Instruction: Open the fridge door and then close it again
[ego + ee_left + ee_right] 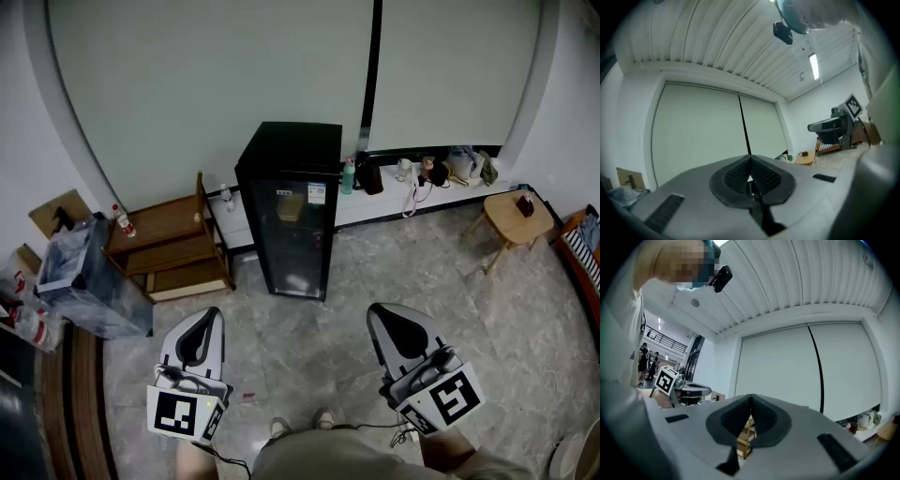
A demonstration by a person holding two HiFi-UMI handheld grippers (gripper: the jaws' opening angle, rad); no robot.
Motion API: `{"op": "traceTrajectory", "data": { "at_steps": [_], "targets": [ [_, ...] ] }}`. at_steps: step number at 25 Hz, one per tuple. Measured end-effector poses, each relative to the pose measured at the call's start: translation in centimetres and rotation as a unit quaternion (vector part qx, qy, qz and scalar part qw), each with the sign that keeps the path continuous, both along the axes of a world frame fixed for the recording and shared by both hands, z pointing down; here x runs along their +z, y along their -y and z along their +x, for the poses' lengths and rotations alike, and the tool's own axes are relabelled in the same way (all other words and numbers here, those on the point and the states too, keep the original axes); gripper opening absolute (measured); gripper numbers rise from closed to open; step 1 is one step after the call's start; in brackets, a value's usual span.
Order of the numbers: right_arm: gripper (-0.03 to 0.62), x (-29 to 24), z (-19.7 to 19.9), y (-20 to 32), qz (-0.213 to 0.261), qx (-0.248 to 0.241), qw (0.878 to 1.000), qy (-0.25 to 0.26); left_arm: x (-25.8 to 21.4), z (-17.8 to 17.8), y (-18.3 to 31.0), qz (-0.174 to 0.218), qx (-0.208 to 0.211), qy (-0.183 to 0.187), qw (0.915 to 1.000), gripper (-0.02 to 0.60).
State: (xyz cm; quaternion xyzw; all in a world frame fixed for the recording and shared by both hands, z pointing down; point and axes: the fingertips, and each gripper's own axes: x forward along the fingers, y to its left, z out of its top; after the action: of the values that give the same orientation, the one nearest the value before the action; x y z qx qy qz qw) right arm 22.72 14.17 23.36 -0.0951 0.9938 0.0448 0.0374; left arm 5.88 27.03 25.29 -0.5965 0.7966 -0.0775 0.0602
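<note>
Held left gripper [201, 317] and right gripper [385, 311] low and level over grey floor [309, 349], jaws pressed fully together, nothing gripped. Saw black fridge [292, 211] ahead against wall [187, 94], glass door closed, wooden shelf [169, 246] just beside it, well apart from both grippers.

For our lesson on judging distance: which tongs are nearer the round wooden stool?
Right. In the head view the right tongs are low and left of the stool. The left tongs are much farther left, left of the black fridge too.
</note>
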Motion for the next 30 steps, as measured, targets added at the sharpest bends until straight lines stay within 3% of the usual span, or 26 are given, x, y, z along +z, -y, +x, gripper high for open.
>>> {"op": "traceTrajectory", "data": {
  "at_steps": [4,30],
  "targets": [
    [-0.005,0.4,-0.4,0.3,-0.007,-0.010,1.000,-0.007,-0.4,0.7,0.5,0.007,0.018,0.004,0.9998,0.006],
    [-0.005,3.8,0.4,2.8,-0.049,-0.054,0.997,-0.023,1.6,3.1,3.3,-0.016,-0.004,-0.011,0.9998,0.006]
  ]
}}
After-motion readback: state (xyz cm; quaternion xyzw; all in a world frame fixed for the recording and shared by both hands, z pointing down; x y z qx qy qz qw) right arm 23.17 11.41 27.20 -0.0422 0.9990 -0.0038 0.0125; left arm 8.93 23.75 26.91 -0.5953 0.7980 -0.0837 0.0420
